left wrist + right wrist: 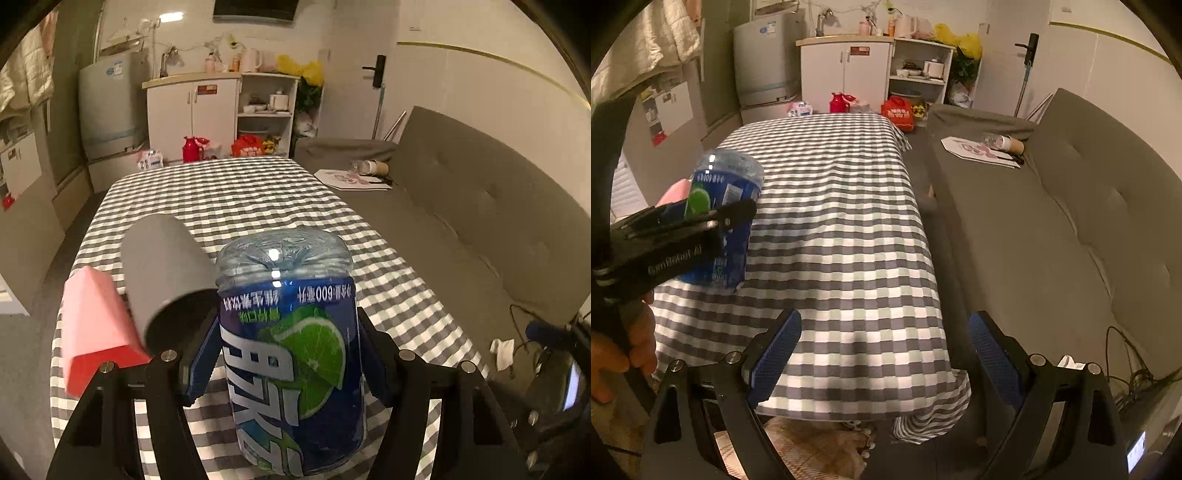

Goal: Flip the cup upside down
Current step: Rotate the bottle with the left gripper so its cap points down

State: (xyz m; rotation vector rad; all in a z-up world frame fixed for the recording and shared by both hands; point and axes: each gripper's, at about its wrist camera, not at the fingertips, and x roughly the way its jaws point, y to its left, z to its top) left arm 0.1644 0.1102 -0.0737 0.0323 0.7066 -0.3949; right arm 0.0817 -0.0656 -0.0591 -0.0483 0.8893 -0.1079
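A clear plastic bottle-shaped cup (291, 354) with a blue lime label is clamped between the fingers of my left gripper (291, 365). Its label text reads inverted and its ribbed base points up. In the right wrist view the same blue cup (731, 192) hangs in the left gripper (713, 218) over the table's left side, its lower end close to the cloth. A grey cup (166, 273) lies tilted beside it, dark mouth toward the camera. My right gripper (886, 332) is open over the table's near edge, holding nothing.
A pink box (96, 332) sits left of the grey cup. The checked tablecloth (842, 206) covers a long table. A grey sofa (1052, 229) with papers runs along the right. A hand (624, 354) grips the left tool. Cabinets and bags stand beyond the table.
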